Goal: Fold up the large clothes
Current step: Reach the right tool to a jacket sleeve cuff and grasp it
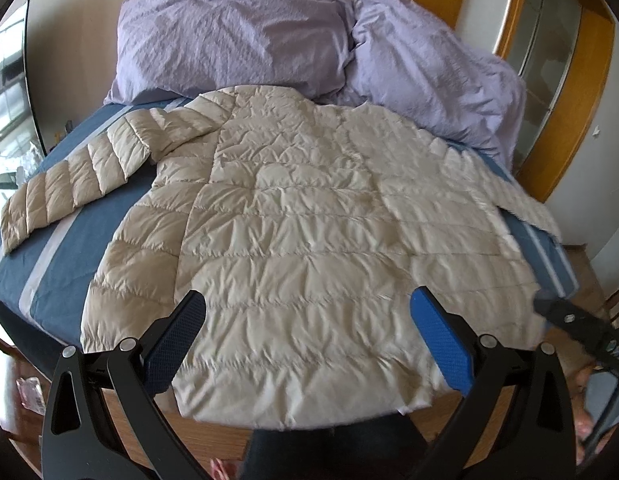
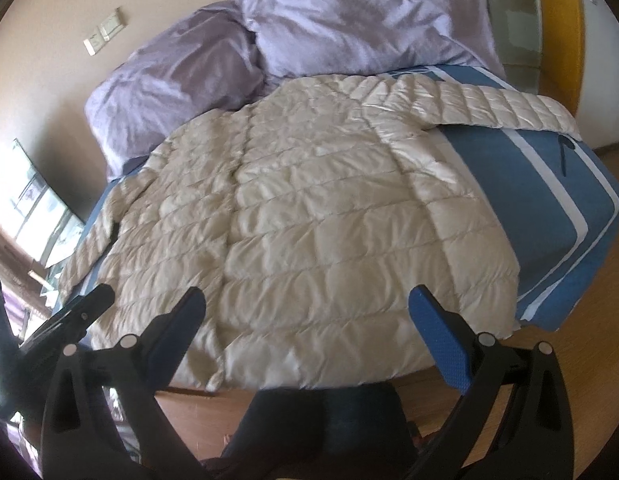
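Currently the quilted cream jacket (image 1: 293, 240) lies spread flat on the bed (image 1: 69, 264), collar toward the lilac pillows (image 1: 229, 36), hem at the near edge, just ahead of both grippers. Long axis runs straight away from the fingers; sleeves out to either side.

Left gripper (image 1: 309, 320): fingers wide apart, nothing between them, held above the hem. Right gripper (image 2: 307, 320): likewise apart and empty, over the hem's right half.

Left sleeve (image 1: 69, 176) stretches diagonally toward the bed's left edge, well apart from the left gripper but on its side. Right sleeve (image 2: 489, 108) reaches along the far right, near the pillows, with its cuff at the bed's edge; the right gripper is the nearer one.

Judgement: folding likely starts with a sleeve or side panel brought across the back. Nothing lies on the jacket. The pillows crowd the collar, touching or overlapping it, so little free room there. Puffy, slick fabric may slip from a shallow pinch.
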